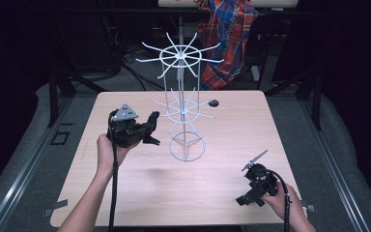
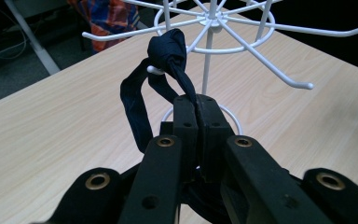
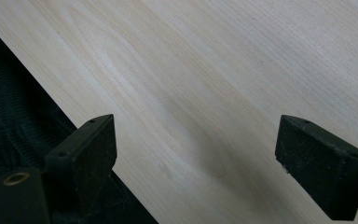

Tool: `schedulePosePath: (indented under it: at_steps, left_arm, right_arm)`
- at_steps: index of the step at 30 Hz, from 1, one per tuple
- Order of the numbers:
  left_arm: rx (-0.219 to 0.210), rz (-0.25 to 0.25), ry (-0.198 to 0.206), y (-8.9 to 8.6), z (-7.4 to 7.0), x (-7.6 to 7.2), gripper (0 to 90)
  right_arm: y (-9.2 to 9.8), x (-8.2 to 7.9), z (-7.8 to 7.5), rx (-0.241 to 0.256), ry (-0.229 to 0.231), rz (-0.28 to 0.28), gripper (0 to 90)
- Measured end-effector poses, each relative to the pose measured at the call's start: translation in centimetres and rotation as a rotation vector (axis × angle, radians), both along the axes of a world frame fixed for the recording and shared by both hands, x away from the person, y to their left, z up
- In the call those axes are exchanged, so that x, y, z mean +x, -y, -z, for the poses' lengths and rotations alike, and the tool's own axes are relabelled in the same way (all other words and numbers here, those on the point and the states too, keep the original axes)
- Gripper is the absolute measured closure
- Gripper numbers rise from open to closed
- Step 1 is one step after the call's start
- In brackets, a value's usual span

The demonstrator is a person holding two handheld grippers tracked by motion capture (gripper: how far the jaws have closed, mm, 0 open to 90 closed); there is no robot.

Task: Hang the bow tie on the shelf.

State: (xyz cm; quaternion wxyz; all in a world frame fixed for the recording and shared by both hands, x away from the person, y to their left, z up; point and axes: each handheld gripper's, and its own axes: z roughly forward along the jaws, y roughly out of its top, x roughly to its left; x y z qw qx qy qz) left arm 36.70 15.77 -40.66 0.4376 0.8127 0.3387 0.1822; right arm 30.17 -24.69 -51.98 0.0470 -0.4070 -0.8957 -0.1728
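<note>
Left gripper view shows the left gripper (image 2: 196, 105) with its two black jaws pressed together on a dark blue knotted band (image 2: 167, 51); one strand runs down between the jaws, the knot sits just above them, and a loop of the band hangs to the left. The knot lies against the tip of one arm of the white wire rack (image 2: 223, 35), on its lower ring of arms, with the rack's round base ring visible behind the jaws on the table (image 2: 51, 126). In the high view the left gripper (image 1: 152, 128) is held up in the person's left hand (image 1: 107, 147), just left of the rack (image 1: 186, 104), which stands near the middle of the table (image 1: 140, 188) with two tiers of spokes. A small dark thing (image 1: 213, 102) hangs at the end of a lower spoke on the rack's right side. The right gripper (image 1: 253, 160), held in the person's right hand (image 1: 282, 200), sits low near the table's right front corner, well apart from the rack. In the right gripper view its jaws stand wide apart with nothing between them, above bare wood beside the table's edge (image 3: 65, 116).
</note>
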Motion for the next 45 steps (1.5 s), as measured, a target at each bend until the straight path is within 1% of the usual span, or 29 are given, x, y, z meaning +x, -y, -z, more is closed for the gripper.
schedulePosePath:
  at_steps: [3,6,7,8,13,14,17,20,24,25,29,32,36,38,40,41,45]
  left_arm:
    - [0.010,0.005,0.000,0.3,0.1,0.0,87.8]
    - [0.014,0.012,-0.006,0.5,0.4,0.2,87.9]
    - [0.015,0.013,-0.007,0.7,0.4,0.3,87.8]
    - [0.018,0.013,-0.006,0.8,0.5,0.3,87.8]
    - [0.026,0.022,0.001,1.3,0.7,0.3,88.0]
    - [0.022,0.022,0.004,1.4,0.8,0.4,88.0]
    - [0.033,0.030,-0.004,1.6,0.9,0.5,88.0]
    - [0.029,0.031,-0.009,1.8,1.2,0.6,88.0]
    - [0.045,0.043,-0.015,2.3,1.5,0.7,88.1]
    - [0.041,0.043,-0.016,2.4,1.5,0.7,88.1]
    - [0.040,0.040,0.011,2.7,1.4,0.6,88.1]
    - [0.034,0.044,0.011,2.8,1.3,0.7,88.1]
    - [0.038,0.052,-0.001,3.1,1.5,0.9,88.1]
    - [0.041,0.052,0.001,3.2,1.7,1.0,88.0]
    - [0.050,0.051,-0.009,3.3,1.8,1.1,88.0]
    - [0.050,0.051,-0.021,3.4,1.8,1.1,88.0]
    - [0.057,0.033,-0.027,3.4,2.1,1.2,87.8]
  right_arm:
    - [0.0,0.0,0.0,-0.012,0.000,-0.005,12.3]
    - [0.0,0.0,-0.1,-0.013,0.002,-0.008,12.3]
    - [0.0,0.0,0.0,-0.002,0.003,0.000,12.3]
    - [0.1,0.0,-0.1,-0.014,0.005,-0.006,12.3]
    - [0.0,0.0,0.0,-0.004,0.000,-0.002,12.3]
    - [0.0,0.0,0.0,-0.003,0.001,-0.003,12.3]
    - [0.0,0.0,0.0,-0.002,-0.002,0.000,12.3]
    - [0.0,0.0,0.0,-0.002,-0.003,0.000,12.3]
    - [0.0,0.0,0.0,-0.003,-0.002,-0.001,12.3]
    - [0.0,0.0,0.0,-0.003,-0.003,0.002,12.3]
    - [0.0,0.0,0.0,-0.003,0.000,-0.001,12.3]
    - [0.0,0.0,0.0,-0.004,-0.001,0.000,12.3]
    - [0.0,0.0,0.0,-0.003,-0.002,0.000,12.3]
    - [0.0,0.0,0.0,-0.002,-0.003,0.003,12.3]
    - [0.0,0.0,0.0,-0.003,-0.003,-0.001,12.3]
    - [0.0,0.0,0.0,-0.003,-0.003,-0.001,12.3]
    - [0.0,0.0,0.0,-0.002,-0.003,-0.002,12.3]
